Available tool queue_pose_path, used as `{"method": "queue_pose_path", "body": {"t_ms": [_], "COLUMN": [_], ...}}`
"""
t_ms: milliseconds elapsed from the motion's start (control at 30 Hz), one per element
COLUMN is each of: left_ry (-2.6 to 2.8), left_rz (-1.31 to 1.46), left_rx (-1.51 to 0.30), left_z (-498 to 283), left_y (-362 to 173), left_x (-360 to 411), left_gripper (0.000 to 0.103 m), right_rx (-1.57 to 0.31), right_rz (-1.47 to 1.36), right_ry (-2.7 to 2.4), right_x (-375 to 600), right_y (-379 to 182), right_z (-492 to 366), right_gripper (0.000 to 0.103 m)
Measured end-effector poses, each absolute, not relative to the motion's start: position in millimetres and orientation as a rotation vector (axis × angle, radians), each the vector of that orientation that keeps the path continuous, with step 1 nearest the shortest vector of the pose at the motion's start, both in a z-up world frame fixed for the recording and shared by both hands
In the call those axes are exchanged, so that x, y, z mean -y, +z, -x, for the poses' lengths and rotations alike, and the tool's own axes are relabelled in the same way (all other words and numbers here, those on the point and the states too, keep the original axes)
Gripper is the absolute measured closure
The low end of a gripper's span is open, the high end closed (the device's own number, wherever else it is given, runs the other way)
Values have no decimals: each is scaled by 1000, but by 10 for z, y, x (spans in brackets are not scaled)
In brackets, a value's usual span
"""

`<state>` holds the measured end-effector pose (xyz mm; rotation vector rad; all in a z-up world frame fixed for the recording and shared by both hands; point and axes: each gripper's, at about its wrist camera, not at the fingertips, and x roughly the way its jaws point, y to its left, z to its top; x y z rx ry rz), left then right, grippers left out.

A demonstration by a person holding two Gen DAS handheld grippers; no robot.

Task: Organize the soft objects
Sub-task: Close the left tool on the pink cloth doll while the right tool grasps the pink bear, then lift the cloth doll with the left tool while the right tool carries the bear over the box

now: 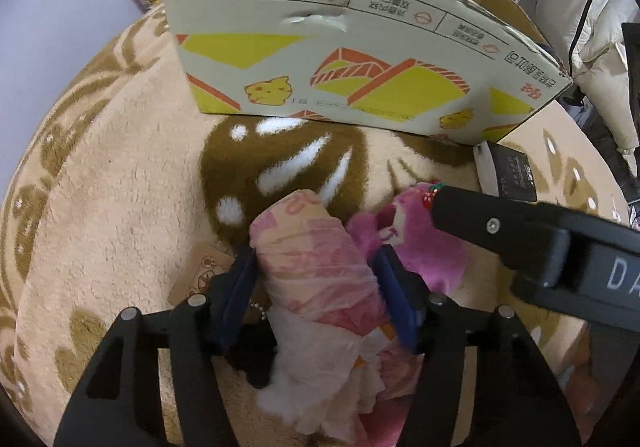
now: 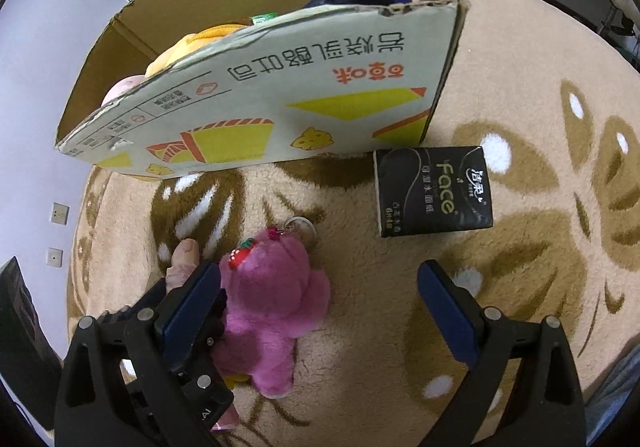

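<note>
Pink wrapped bundle (image 1: 316, 259) clamped in left gripper (image 1: 316, 287); right gripper (image 2: 320, 287) agape beside plush (image 2: 272, 307).

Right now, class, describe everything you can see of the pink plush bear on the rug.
The pink plush bear is fuzzy magenta fabric with a strawberry charm and a metal key ring at its head. It lies flat on the tan rug, before the cardboard box, beside a pink wrapped bundle. It lies between the right gripper's open jaws.
</note>
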<state>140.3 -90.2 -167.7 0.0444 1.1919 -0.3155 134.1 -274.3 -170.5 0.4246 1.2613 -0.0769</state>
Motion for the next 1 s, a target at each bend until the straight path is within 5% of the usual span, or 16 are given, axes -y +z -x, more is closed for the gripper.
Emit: {"method": "queue_pose_path", "body": {"t_ms": [400,467,567,1000], "left_ry": [-270,-258,-238,-139], "left_rz": [-113,-95,-63,-79], "left_rx": [-1124,-1114,-1096,-968], "left_z": [-1285,-1258,-1289,-1188], "left_y": [-1494,-1414,-1362,-1080], "left_x": [918,926,857,610], "left_gripper": [57,58,58,62], "right_rx": [-1299,-1295,-1262,-1133], "right_rz": [-505,-525,-505,-370], "right_ry": [13,31,57,9], "right_x": [2591,2597,2550,2630], "right_y": [-1878,-1874,-1803,-1436], "right_z": [-1374,-1378,-1381,-1378], "right_gripper": [29,50,63,66]}}
